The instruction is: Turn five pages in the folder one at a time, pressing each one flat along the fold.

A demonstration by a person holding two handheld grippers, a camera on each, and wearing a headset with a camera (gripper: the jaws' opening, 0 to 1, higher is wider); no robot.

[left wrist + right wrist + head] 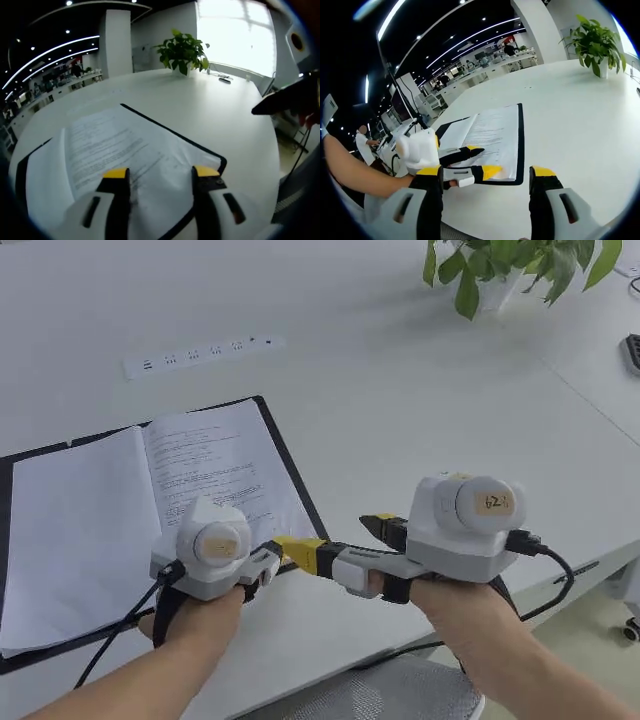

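A black folder (291, 466) lies open on the white table, with a blank page on its left and a printed page (212, 468) on its right. My left gripper (161, 172) is open and hovers just above the printed page (125, 145) near the folder's lower right corner. In the head view the left gripper (272, 557) sits at that same corner. My right gripper (486, 171) is open and empty, off the folder (496, 131) to its right, pointing at the left gripper's jaws. In the head view the right gripper (345, 540) hangs over the table's front edge.
A white power strip (205, 353) lies beyond the folder. A potted plant (510, 265) stands at the back right, with a dark object (632, 352) at the right edge. Cables trail from both grippers over the front edge. Bare table lies right of the folder.
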